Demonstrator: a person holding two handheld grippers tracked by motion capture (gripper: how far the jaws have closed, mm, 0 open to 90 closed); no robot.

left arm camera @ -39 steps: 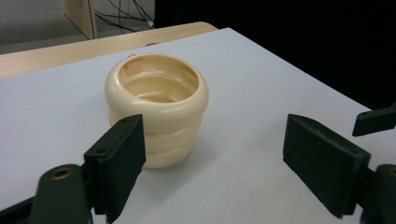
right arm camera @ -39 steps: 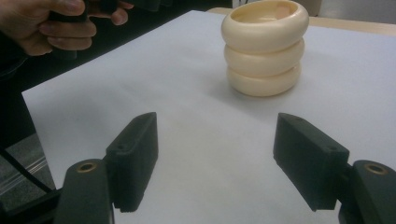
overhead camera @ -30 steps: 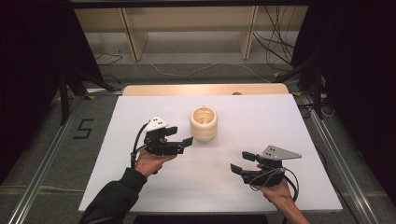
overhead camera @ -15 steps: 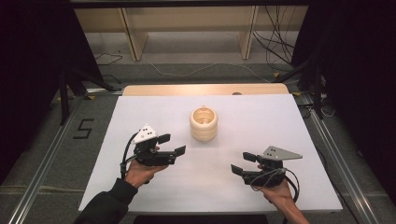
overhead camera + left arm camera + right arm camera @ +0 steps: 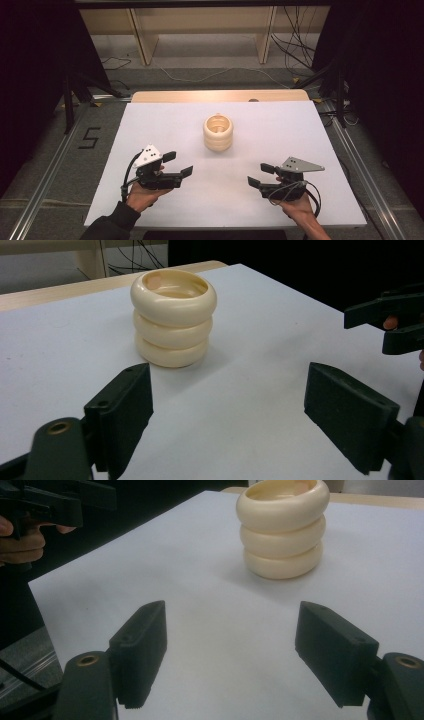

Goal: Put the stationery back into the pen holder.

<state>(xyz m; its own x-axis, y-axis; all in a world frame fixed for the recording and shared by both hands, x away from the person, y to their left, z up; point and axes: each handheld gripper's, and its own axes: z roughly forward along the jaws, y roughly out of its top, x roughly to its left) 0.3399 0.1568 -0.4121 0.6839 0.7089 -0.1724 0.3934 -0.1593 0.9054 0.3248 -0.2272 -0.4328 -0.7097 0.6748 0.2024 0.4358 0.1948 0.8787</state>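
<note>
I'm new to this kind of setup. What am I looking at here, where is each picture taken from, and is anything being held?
There is no robot arm: a person holds a hand tool with a two-jaw claw in each hand. The high view looks down from above the person's side of the white table. There the left claw is at the left and the right claw at the right.

The other two pictures come from cameras riding on the tools, each looking along its own two black jaws: the left claw and the right claw.

On the table stands a stack of three cream rings, upright, also seen from the left tool and the right tool. Both claws are open, apart from the stack, and hold nothing.
</note>
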